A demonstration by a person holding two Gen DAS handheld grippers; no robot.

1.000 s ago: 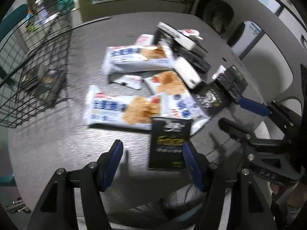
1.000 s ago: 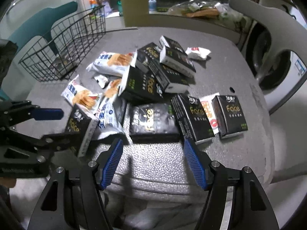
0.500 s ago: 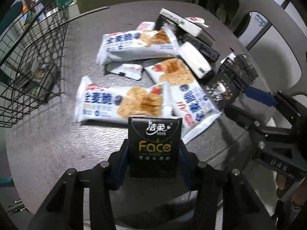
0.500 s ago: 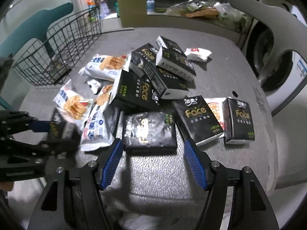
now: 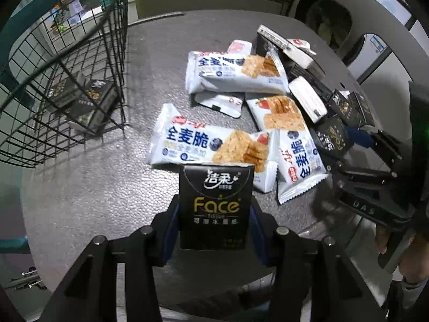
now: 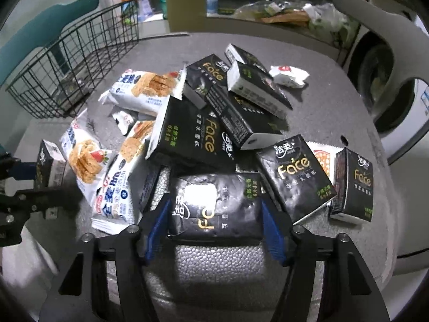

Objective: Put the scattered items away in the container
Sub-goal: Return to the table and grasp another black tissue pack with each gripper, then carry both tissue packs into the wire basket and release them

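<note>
While both tools point steeply down at the clutter, the scene reads so:

Left hand-held gripper (image 5: 214, 208): its jaws have just been closing and its blue pads now pinch the two sides of a small black pack.
Held item: the upright Face tissue pack (image 5: 216, 187), printed face towards the camera, just in front of the nearest biscuit packet; whether its lower edge touches the surface I cannot tell.
Right hand-held gripper (image 6: 215, 216): its jaws have just been closing, and both pads lie against the ends of a pack between them.
Item between right pads: the flat Face tissue pack (image 6: 214, 204), lying on the surface at the near edge of the pile.
Container: the black wire basket (image 5: 118, 40) stands at the left of the surface, apart from the pile; dark tissue packs (image 5: 91, 102) already lie inside it.
Scattered items: white biscuit packets (image 5: 209, 145) lie between the basket and a heap of black tissue boxes (image 6: 193, 134), several overlapping.
Surface (image 5: 93, 187): grey and pebbled.
</note>
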